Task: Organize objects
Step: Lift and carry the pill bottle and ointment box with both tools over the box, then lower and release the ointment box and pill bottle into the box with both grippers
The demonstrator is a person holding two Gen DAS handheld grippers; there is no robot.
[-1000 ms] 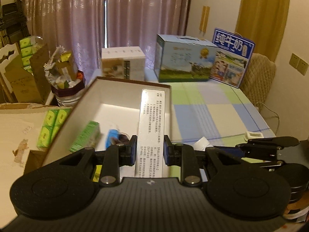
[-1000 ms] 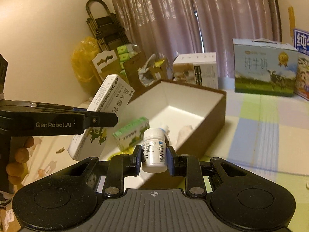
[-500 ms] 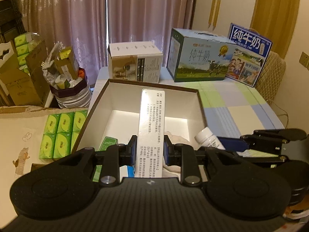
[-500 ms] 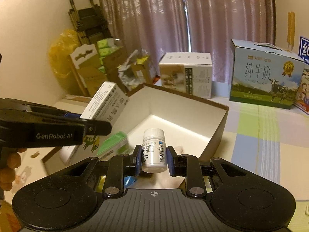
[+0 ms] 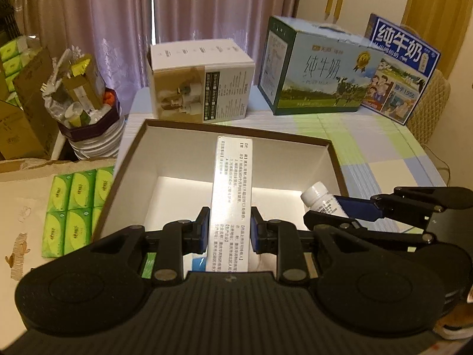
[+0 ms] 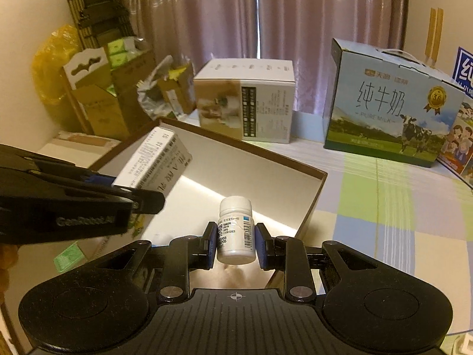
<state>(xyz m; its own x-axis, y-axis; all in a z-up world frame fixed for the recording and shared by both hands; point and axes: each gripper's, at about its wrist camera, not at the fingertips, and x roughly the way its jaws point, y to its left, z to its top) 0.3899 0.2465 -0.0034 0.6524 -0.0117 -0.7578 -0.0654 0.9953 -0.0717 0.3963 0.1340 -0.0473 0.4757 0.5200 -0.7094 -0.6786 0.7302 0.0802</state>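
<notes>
My left gripper (image 5: 227,227) is shut on a long white medicine box (image 5: 232,195) and holds it over the open brown-walled box (image 5: 236,132). My right gripper (image 6: 235,241) is shut on a small white pill bottle (image 6: 236,230), held upright over the same box (image 6: 313,204) near its right wall. The bottle (image 5: 320,197) and the right gripper show at the right of the left wrist view. The medicine box (image 6: 156,162) and the left gripper show at the left of the right wrist view. A green packet (image 6: 70,256) lies inside the box, low left.
A white carton (image 5: 201,80), a milk carton (image 5: 316,68) and a blue milk carton (image 5: 402,68) stand behind the box on the checked tablecloth (image 5: 381,153). Green tissue packs (image 5: 74,198) lie left of the box. Cluttered cartons (image 6: 97,97) stand far left.
Both grippers have moved forward and lower over the open box, with the medicine box and the bottle still held. The right gripper has come closer to the left one.
</notes>
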